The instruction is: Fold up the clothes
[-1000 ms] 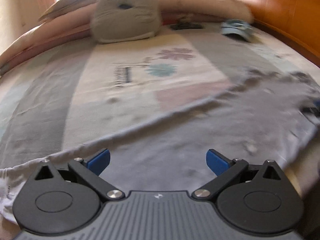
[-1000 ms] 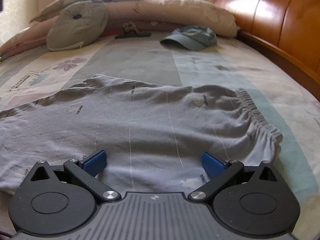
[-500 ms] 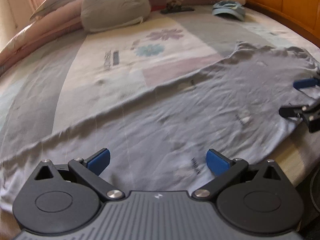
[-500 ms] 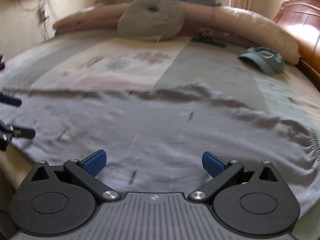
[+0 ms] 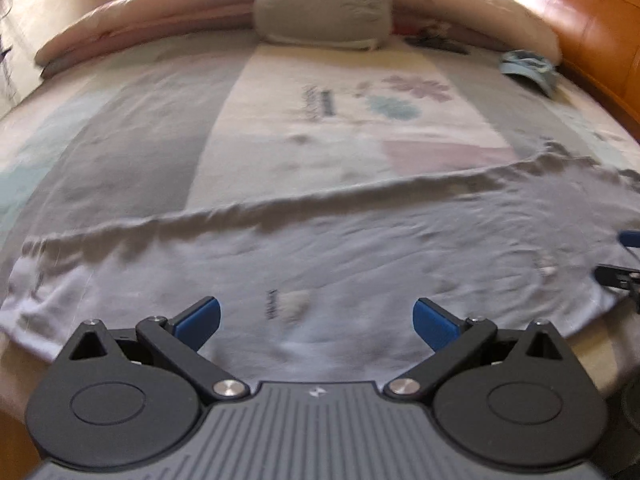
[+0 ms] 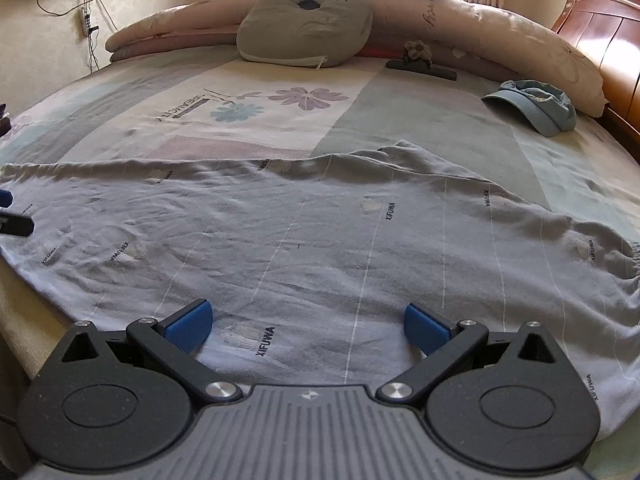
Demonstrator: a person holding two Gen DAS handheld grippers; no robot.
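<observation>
While the grey garment [image 6: 320,240] lies spread flat across the near part of the bed [image 6: 440,132], both grippers hover over its near edge: the left gripper [image 5: 316,316] has its blue fingers wide apart with nothing between them, and the right gripper [image 6: 306,322] is likewise spread and empty. At the far end of the bed a grey cushion [image 6: 304,20] leans against a long pink bolster [image 6: 500,36], with a blue cap [image 6: 536,106] lying near the wooden headboard [image 6: 616,44] at the right.
</observation>
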